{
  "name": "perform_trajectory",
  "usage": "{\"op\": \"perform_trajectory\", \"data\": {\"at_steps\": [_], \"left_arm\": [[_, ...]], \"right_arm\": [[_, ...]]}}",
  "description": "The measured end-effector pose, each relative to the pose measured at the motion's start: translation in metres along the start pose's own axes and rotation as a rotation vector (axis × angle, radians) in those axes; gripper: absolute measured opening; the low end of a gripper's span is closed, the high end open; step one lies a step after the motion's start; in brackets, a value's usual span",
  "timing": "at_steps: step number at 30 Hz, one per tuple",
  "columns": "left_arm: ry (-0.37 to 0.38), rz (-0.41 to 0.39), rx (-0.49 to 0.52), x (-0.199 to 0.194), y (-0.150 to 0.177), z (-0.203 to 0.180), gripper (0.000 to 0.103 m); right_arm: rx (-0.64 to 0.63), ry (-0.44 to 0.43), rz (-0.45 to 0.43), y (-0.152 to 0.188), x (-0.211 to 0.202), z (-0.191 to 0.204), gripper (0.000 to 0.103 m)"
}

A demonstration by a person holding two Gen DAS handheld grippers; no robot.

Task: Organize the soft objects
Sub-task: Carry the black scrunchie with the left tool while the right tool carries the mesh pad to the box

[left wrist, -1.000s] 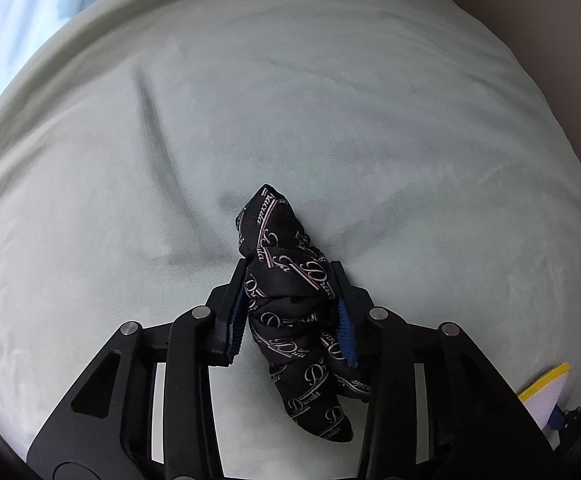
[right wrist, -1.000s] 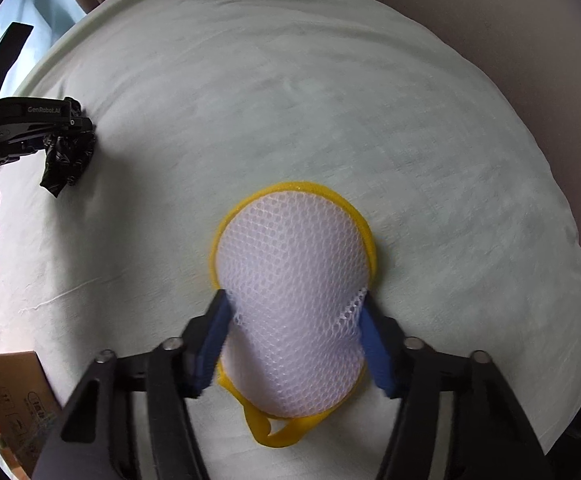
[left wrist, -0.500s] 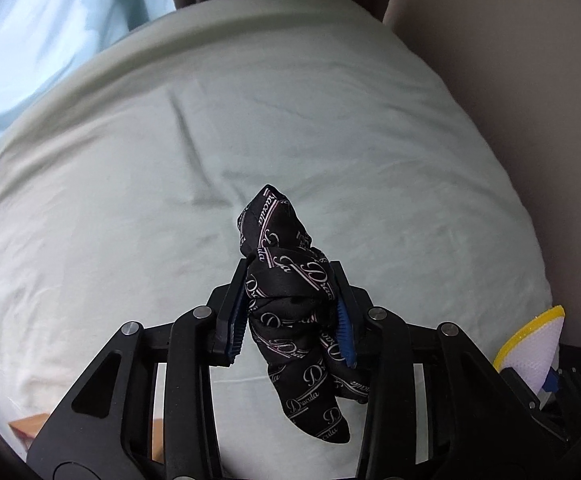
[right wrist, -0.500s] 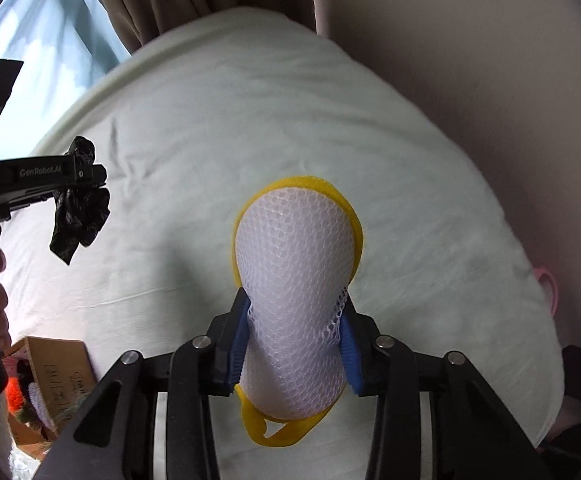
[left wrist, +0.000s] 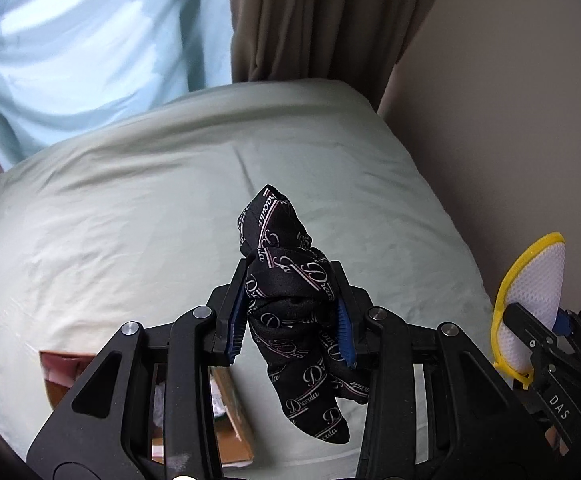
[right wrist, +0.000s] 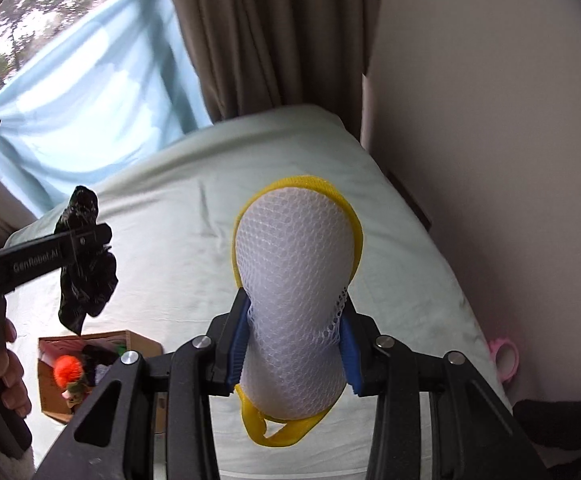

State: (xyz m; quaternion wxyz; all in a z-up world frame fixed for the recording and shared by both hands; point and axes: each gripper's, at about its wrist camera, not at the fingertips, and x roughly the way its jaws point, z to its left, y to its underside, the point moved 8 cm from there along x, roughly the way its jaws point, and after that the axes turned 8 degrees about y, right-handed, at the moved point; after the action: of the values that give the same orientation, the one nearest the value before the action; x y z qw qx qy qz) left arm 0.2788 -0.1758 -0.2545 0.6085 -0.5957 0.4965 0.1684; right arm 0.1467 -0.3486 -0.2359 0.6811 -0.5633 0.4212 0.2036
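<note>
My left gripper (left wrist: pixel 290 316) is shut on a black printed cloth (left wrist: pixel 290 280), held in the air above the pale green bed (left wrist: pixel 130 220). It also shows in the right wrist view (right wrist: pixel 84 264) at the left. My right gripper (right wrist: pixel 294 344) is shut on a white mesh pouch with yellow trim (right wrist: pixel 294 272), also lifted above the bed. The pouch shows in the left wrist view (left wrist: pixel 530 280) at the right edge.
An open cardboard box (right wrist: pixel 90 364) with an orange pompom and other soft items stands on the floor left of the bed. It also shows in the left wrist view (left wrist: pixel 66 376). Brown curtains (right wrist: pixel 270 40), a blue sheet over the window (right wrist: pixel 90 100), a beige wall at right, and a pink item (right wrist: pixel 504 356) by the bed edge.
Both grippers have risen well above the bed with their loads. The view has tilted up, so curtain, window and the box beside the bed have come into view.
</note>
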Motion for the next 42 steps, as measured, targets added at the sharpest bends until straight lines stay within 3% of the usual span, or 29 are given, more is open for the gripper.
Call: {"op": "perform_trajectory", "data": {"at_steps": [4, 11, 16, 22, 31, 37, 42], "left_arm": [[-0.015, -0.061, -0.039, -0.051, 0.011, 0.019, 0.033], [-0.078, -0.112, -0.131, -0.122, 0.045, 0.089, 0.033], [-0.126, -0.118, -0.204, -0.152, 0.080, 0.151, 0.033], [-0.159, -0.082, -0.292, -0.163, 0.126, 0.227, 0.033], [-0.144, 0.029, -0.335, -0.129, 0.189, 0.297, 0.033], [-0.117, 0.106, -0.278, -0.071, 0.216, 0.303, 0.033], [-0.109, 0.120, -0.238, -0.036, 0.233, 0.301, 0.033]], "right_arm": [[-0.055, -0.040, -0.055, -0.014, -0.037, 0.035, 0.037], [-0.166, -0.143, -0.101, -0.011, -0.076, 0.119, 0.037], [-0.224, -0.218, -0.090, 0.009, -0.084, 0.192, 0.037], [-0.276, -0.288, -0.006, 0.047, -0.071, 0.266, 0.037], [-0.296, -0.310, 0.194, 0.107, -0.003, 0.332, 0.037], [-0.272, -0.291, 0.325, 0.144, 0.053, 0.337, 0.037], [-0.250, -0.297, 0.391, 0.159, 0.087, 0.336, 0.037]]}}
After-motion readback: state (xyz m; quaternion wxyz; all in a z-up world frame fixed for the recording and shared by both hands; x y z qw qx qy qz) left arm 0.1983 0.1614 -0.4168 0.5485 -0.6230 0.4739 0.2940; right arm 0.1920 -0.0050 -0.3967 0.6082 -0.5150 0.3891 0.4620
